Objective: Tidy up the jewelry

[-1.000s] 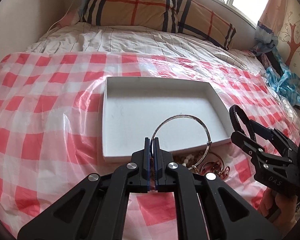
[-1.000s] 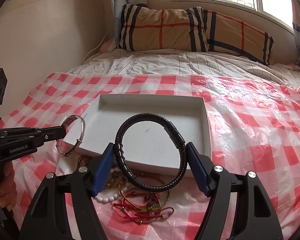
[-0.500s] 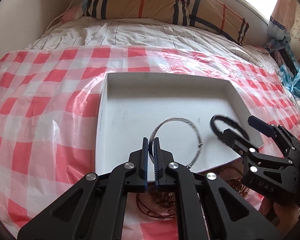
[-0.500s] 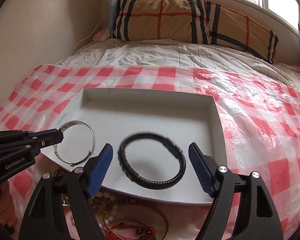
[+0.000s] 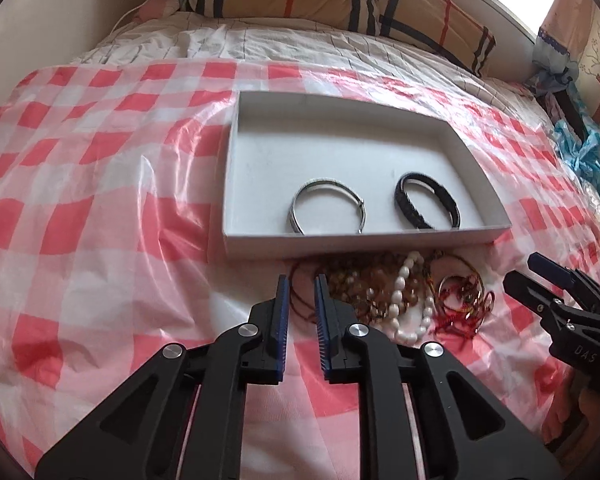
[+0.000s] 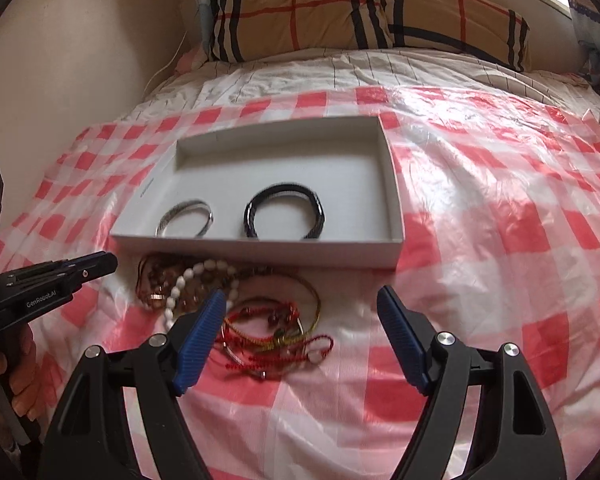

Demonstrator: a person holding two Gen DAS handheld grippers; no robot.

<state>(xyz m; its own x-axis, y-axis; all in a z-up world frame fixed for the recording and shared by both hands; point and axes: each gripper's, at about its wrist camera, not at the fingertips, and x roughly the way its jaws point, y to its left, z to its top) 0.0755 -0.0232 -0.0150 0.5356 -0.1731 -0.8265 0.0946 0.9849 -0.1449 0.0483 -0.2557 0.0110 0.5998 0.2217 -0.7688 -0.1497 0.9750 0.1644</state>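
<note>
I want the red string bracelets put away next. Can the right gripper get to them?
Probably yes. The right gripper hangs open right above the red string bracelets, and nothing lies over them, though they tangle with a gold bangle.

White tray (image 5: 420, 236) on checked cloth (image 5: 100, 208), silver bangle (image 5: 328, 206) beside black bracelet (image 5: 426, 200) inside

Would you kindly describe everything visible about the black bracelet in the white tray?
The black bracelet is a dark, braided-looking band, apparently leather or cord, with a smooth glossy clasp section on one side. It forms a closed ring lying flat on the floor of the white tray, near the front wall, beside the silver bangle without touching it. Neither gripper touches it.
</note>
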